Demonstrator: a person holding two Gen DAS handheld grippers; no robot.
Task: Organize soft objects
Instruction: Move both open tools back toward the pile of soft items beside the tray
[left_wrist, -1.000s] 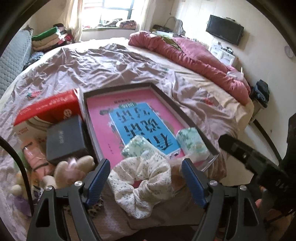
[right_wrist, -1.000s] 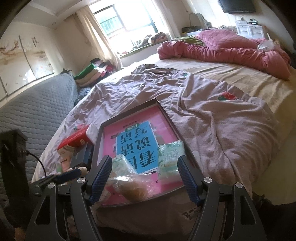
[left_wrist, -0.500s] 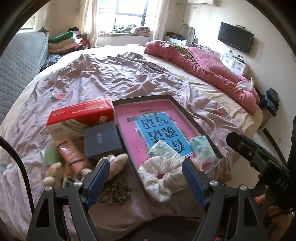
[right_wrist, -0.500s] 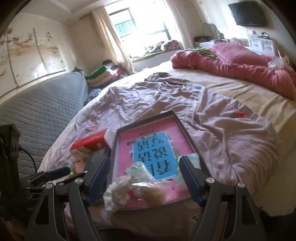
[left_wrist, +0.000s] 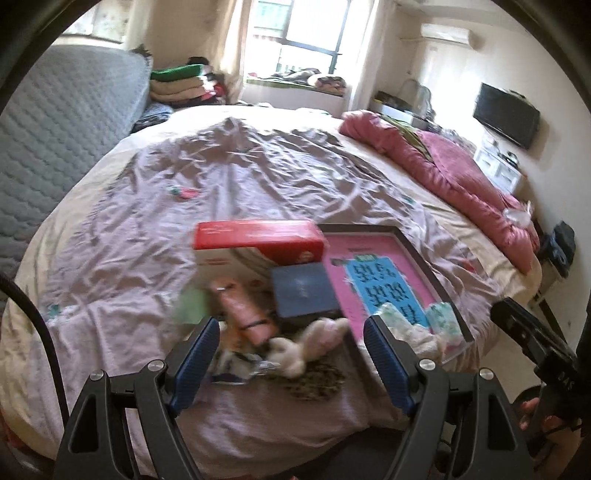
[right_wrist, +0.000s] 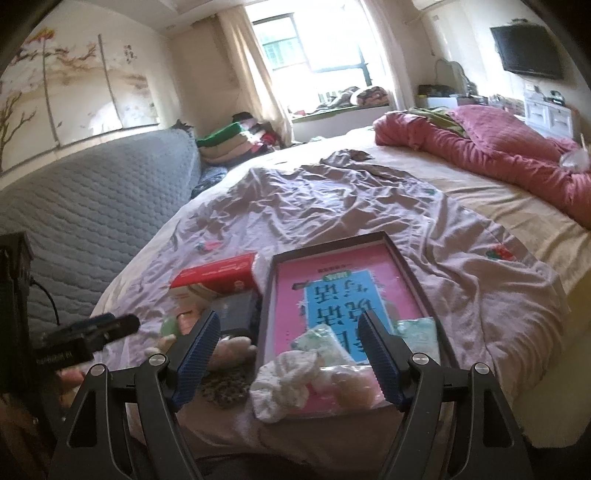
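A dark-framed tray (left_wrist: 424, 258) with a pink and blue printed bottom lies on the bed. In it sit a white floral scrunchie (right_wrist: 288, 380) draped over the front rim, two green tissue packs (right_wrist: 417, 332) and a clear bag (right_wrist: 347, 380). Left of the tray lie a plush bunny (left_wrist: 310, 343), a leopard-print scrunchie (left_wrist: 317, 376), a pink tube (left_wrist: 243, 310), a dark blue box (left_wrist: 304, 291) and a red box (left_wrist: 258, 240). My left gripper (left_wrist: 290, 332) hangs open above the bunny and tube. My right gripper (right_wrist: 288, 325) is open over the tray's near end, holding nothing.
A crumpled mauve sheet (left_wrist: 221, 192) covers the bed, with a red duvet (left_wrist: 461, 177) bunched at the far right. A grey quilted headboard (right_wrist: 92, 206) runs along the left. Folded clothes (left_wrist: 177, 85) are stacked by the window. The bed's near edge lies just below the objects.
Both grippers have drawn back and risen, so the objects look smaller. The left view has swung left, from the white scrunchie to the pile beside the tray. Both stay empty.
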